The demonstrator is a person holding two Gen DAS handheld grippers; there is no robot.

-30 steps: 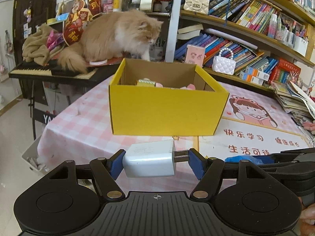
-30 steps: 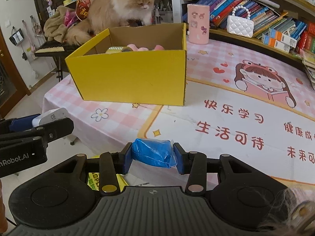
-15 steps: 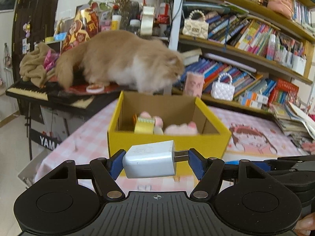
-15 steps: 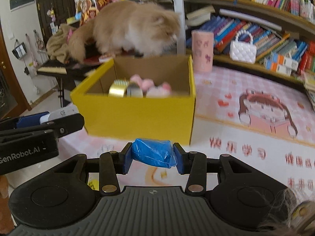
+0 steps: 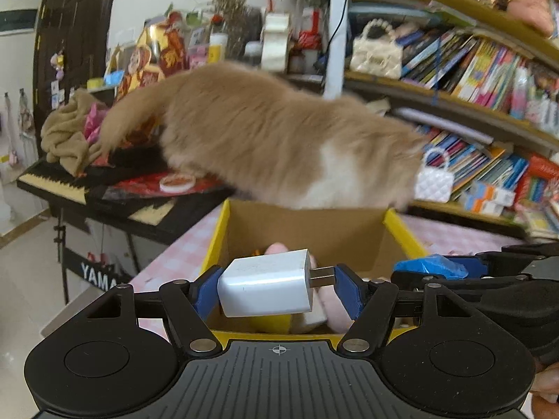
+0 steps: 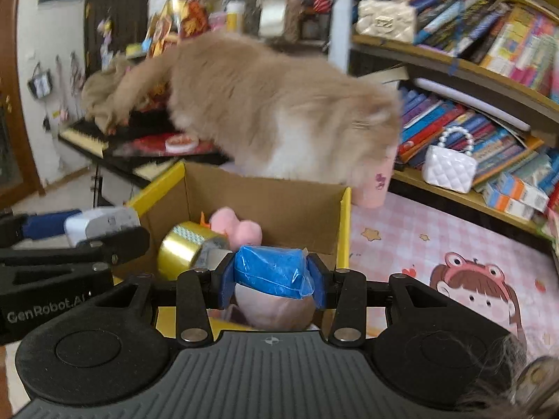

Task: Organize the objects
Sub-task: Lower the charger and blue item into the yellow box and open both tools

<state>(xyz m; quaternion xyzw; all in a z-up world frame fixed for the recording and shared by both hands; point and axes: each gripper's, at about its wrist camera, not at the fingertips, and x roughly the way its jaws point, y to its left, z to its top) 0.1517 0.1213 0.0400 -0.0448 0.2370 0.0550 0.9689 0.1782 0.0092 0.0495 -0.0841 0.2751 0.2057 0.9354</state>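
My left gripper is shut on a white USB charger and holds it above the open yellow cardboard box. My right gripper is shut on a blue plastic-wrapped packet, over the same box, near its right side. Inside the box lie a gold tape roll and pink plush things. Each gripper shows in the other's view: the right one at the right, the left one at the left.
A fluffy tan and white cat stretches over the far edge of the box, from the keyboard toward the table. A pink cup and bookshelves stand behind. The pink tablecloth lies at the right.
Both grippers have risen and moved forward, from in front of the box to over its opening. The cat has stepped from the keyboard across the box's far edge.
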